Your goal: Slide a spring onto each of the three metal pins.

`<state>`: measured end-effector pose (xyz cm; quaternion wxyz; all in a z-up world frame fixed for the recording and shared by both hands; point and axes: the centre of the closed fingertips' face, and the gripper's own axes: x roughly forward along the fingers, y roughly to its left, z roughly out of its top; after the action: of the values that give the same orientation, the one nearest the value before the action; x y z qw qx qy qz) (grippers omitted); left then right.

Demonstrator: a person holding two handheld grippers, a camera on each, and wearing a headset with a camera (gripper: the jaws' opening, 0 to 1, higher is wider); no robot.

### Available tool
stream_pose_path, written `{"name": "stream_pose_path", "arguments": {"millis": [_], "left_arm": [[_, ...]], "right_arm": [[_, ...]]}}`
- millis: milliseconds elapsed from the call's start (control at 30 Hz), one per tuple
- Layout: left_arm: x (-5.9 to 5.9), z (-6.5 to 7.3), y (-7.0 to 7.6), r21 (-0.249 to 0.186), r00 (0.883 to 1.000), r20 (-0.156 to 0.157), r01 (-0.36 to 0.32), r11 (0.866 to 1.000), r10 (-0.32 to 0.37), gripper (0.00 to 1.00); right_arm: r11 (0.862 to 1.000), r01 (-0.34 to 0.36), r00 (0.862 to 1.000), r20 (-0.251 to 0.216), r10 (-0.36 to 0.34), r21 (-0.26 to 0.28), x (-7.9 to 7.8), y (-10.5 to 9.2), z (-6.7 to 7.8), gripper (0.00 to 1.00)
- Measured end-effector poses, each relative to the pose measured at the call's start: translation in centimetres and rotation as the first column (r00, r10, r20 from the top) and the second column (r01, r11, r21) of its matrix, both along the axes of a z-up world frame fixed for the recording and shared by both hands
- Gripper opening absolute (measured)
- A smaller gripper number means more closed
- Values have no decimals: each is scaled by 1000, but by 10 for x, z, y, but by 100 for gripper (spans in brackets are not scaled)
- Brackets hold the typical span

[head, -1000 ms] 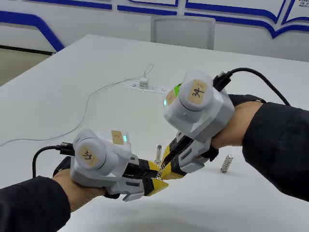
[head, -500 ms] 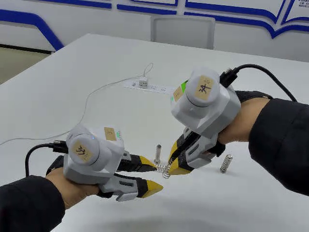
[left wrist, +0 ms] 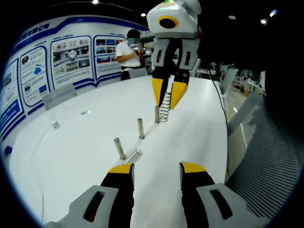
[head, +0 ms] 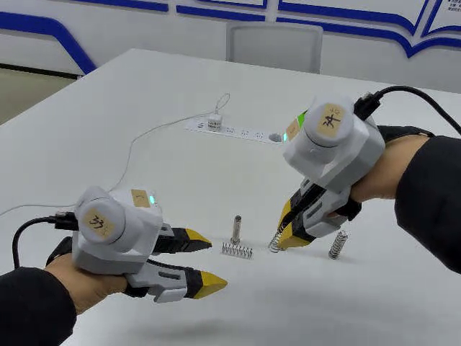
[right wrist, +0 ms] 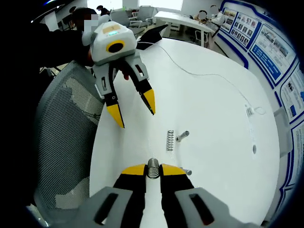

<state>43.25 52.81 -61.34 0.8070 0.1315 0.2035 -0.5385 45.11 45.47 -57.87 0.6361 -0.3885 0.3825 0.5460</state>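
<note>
Yellow-tipped jaws of the left hand-held gripper (head: 205, 261) sit nearest us, spread apart and holding nothing, low over the white surface (head: 108, 144). Just beyond its tips a loose spring (head: 237, 250) lies flat on the surface, just beside the foot of an upright pin (head: 236, 229). That pin is bare.

Further along, in the left gripper view, a second pin (left wrist: 141, 128) stands bare too, between the first pin and the right hand-held gripper (head: 288, 229). That gripper's jaws are closed on the held spring (head: 275, 242), pinched near its top so the coil hangs down with its lower end close to the surface. The right gripper view shows the coil end-on between the tips. To its right a standing spring (head: 337, 244) leans slightly; we cannot tell whether a pin is inside it.

Farthest back we note a power strip (head: 227, 131) with a thin cable, then a chair (head: 274, 47) at the surface's far edge.

Progress, as we judge it: at most one pin dressed, two plainly bare. One spring is in hand and wants lining up over a bare pin. The loose one is left to pick up and seat after that.
</note>
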Motion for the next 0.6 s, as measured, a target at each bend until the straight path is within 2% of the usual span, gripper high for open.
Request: {"name": "stream_pose_path", "arguments": {"millis": [200, 333, 500, 600], "left_arm": [[2, 2, 1, -42, 999, -19, -36, 998, 35, 41], [1, 0, 1, -40, 999, -22, -40, 998, 39, 42], [0, 0, -2, -38, 999, -27, -39, 999, 38, 44], [-3, -3, -5, -26, 999, -27, -27, 999, 26, 45]], "right_arm": [[998, 52, 998, 25, -52, -17, 18, -17, 6, 12], [995, 95, 995, 40, -95, -18, 30, -26, 8, 12], [991, 129, 991, 47, -128, -31, 41, -30, 0, 12], [989, 134, 990, 52, -131, -58, 47, -31, -8, 12]]}}
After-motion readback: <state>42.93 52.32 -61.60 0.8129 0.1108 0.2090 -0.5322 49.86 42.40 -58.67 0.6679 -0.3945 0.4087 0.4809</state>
